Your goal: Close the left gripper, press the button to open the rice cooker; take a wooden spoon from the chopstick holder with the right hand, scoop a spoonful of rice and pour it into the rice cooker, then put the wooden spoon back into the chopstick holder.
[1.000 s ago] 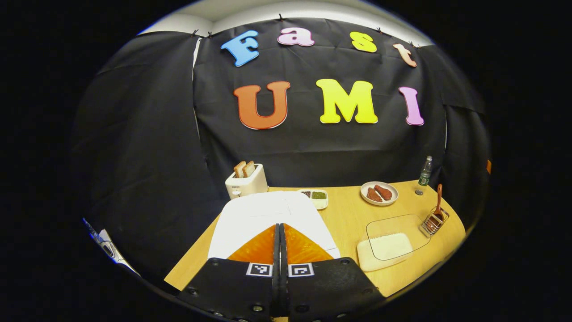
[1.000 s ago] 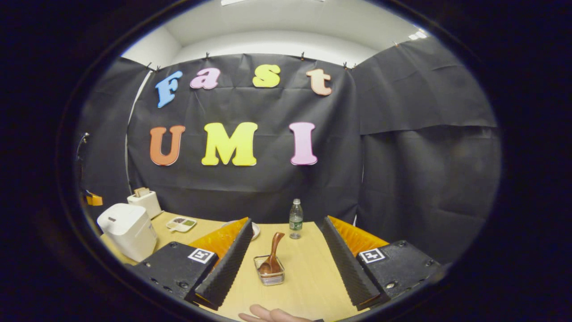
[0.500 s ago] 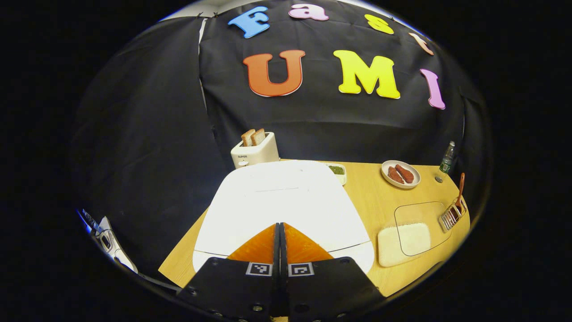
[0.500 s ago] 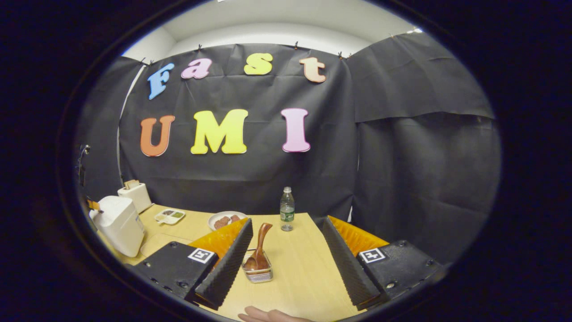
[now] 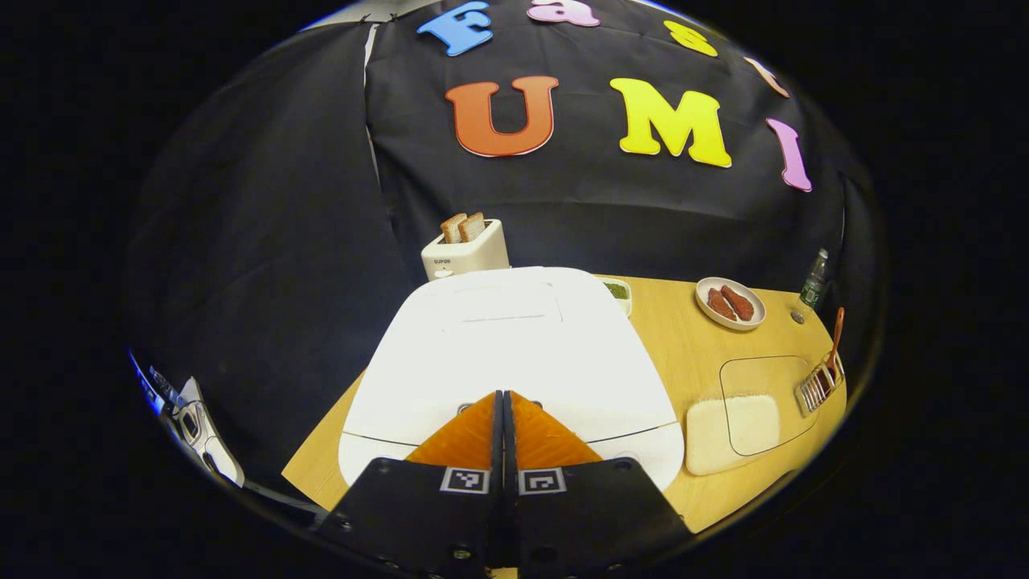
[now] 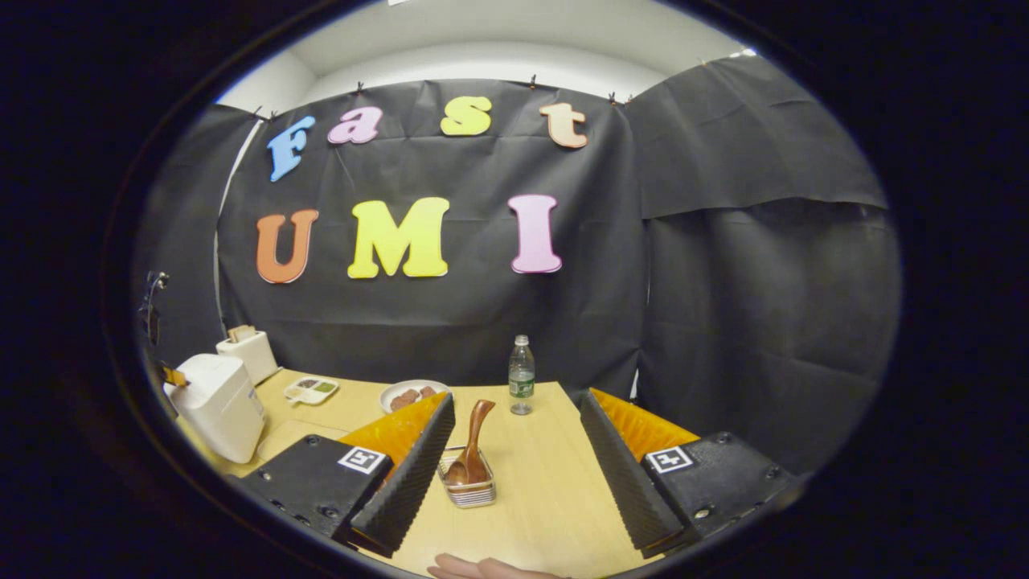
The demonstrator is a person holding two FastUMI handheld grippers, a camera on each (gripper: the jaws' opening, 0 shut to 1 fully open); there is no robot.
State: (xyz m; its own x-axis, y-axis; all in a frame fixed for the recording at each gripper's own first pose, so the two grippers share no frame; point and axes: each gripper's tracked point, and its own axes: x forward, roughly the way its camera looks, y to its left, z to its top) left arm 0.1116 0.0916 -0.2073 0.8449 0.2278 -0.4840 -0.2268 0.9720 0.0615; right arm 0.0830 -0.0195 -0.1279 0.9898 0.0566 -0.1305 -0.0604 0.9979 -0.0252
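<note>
Light: even, from overhead; the booth is dim, the counter (image 6: 530, 474) bright.
Glare: the rice cooker (image 5: 514, 354) lid is blown out white.
Shadows: soft and faint.
Distortion: strong fisheye bending at the edges.
Focus: sharp at centre, softer toward the rim.

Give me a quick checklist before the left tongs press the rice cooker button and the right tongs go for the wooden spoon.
1. Left tongs shut for pressing: ok, fingers together.
2. Left tongs over the front of the rice cooker lid, where a small grey button peeks out at their tip: ok; contact cannot tell.
3. Rice cooker lid down: ok, not yet open.
4. Right tongs open for the grasp: ok, fingers wide apart.
5. Wooden spoon in the chopstick holder, handle up: ok, it stands between the open fingers, nearer one of them.
6. Rice container ready beside the cooker: ok, rice visible; whether it is covered, cannot tell.
</note>
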